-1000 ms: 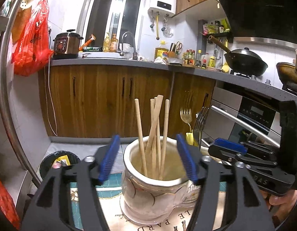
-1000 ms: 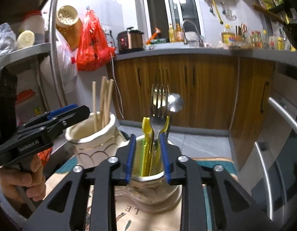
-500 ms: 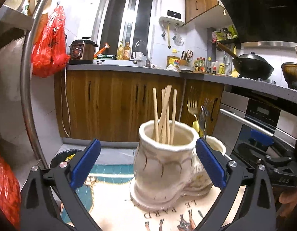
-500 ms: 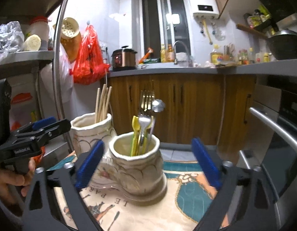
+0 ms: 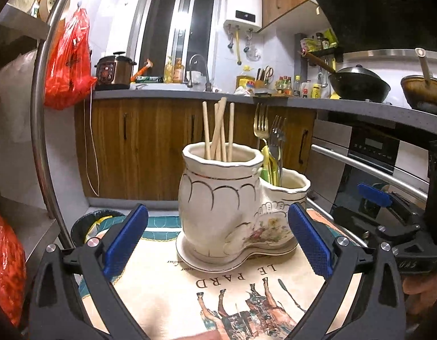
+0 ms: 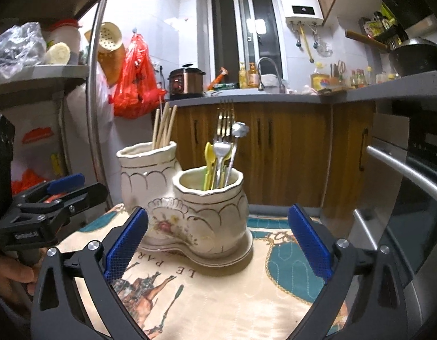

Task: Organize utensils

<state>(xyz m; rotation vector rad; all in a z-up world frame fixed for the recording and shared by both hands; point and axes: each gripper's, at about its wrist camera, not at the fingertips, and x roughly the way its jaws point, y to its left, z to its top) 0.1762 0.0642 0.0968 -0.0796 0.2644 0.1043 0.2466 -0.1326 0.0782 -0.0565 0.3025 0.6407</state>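
Both grippers, left (image 5: 217, 242) and right (image 6: 217, 240), have fingers spread wide, holding nothing. Double ceramic holder (image 6: 187, 198) sits on the patterned cloth (image 6: 218, 289) over the bench: chopsticks (image 5: 218, 130) in the tall pot, forks (image 6: 225, 130) and probably spoons in the low one. Risk: a finger clipping the upright handles or rim, tipping the holder.

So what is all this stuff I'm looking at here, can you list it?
ceramic holder: one, cream with gold trim, two joined cups, on the mat
chopsticks: several, pale wood, upright in the taller cup
forks: at least two, gold and silver, in the lower cup
plastic utensils: a few, yellow-green, lower cup
mat: one, cream and teal, horse print, under the holder
red bag: one, hanging at left
rice cooker: one, on the counter
wok: one, black, on the stove
left gripper: jaws open, blue pads
right gripper: jaws open, blue pads
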